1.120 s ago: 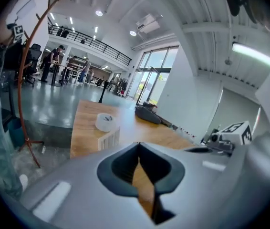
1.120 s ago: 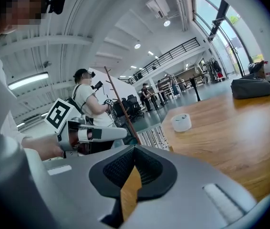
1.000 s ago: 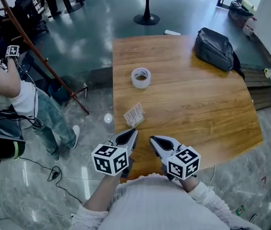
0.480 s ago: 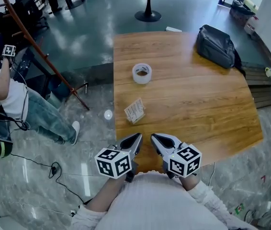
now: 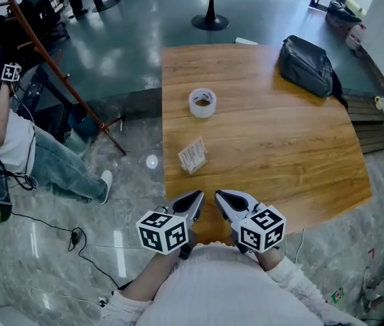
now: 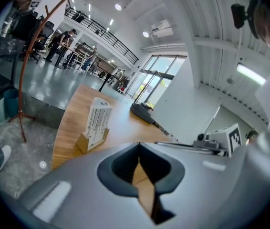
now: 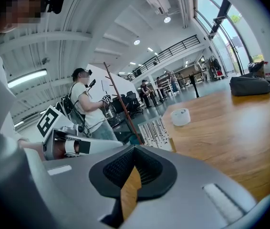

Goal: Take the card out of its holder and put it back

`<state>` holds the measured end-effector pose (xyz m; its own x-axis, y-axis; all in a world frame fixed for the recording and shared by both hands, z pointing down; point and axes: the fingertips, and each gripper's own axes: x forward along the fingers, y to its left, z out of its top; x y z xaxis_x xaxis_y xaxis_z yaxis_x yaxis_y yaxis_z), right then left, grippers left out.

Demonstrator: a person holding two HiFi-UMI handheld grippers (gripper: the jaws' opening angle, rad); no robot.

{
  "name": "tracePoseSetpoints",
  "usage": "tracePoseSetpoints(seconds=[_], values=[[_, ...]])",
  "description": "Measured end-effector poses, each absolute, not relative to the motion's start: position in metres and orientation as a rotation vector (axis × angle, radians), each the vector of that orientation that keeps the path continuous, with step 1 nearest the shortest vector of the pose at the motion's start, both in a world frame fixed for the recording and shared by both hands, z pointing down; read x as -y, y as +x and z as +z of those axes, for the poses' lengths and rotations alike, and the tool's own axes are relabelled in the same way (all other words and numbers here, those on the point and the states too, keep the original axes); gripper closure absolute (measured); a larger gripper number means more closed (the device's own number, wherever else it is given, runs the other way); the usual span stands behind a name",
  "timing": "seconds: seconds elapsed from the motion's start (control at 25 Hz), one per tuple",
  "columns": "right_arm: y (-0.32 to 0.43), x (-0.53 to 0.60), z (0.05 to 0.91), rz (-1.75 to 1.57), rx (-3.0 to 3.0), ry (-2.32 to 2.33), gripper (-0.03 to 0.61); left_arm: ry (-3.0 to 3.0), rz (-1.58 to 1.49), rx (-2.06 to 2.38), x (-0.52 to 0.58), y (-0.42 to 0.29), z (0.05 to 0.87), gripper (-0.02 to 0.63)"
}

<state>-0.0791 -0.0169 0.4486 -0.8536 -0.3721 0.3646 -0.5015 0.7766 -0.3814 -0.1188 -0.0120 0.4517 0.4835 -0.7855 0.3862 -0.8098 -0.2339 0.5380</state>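
Left gripper [image 5: 196, 197] slides in beside right gripper [image 5: 220, 195], both pinched shut, empty; card [image 5: 192, 155] at our twelve o'clock, left nearer.

We note the tabletop [image 5: 280, 141]: warm brown with straight wood grain. Card [image 5: 192, 155] near its left edge: white with dark printed rows. Holder [image 6: 84, 142]: pale tan wood. Tape roll [image 5: 202, 102]: translucent white. Bag [image 5: 305, 65] at the far right corner: dark grey. Left tongs [image 5: 197, 195] and right tongs [image 5: 219, 195]: grey shells, black pads [image 7: 120, 168], black-and-white square markers. Floor [image 5: 131, 182]: glossy grey marble.
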Motion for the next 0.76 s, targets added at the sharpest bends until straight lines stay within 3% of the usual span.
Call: tracePoseSetpoints(seconds=[0.76], values=[[-0.085, 0.001, 0.45, 0.697, 2.686, 0.642, 0.581, 2.038, 0.058, 1.31, 0.002, -0.119, 0.451, 0.606]])
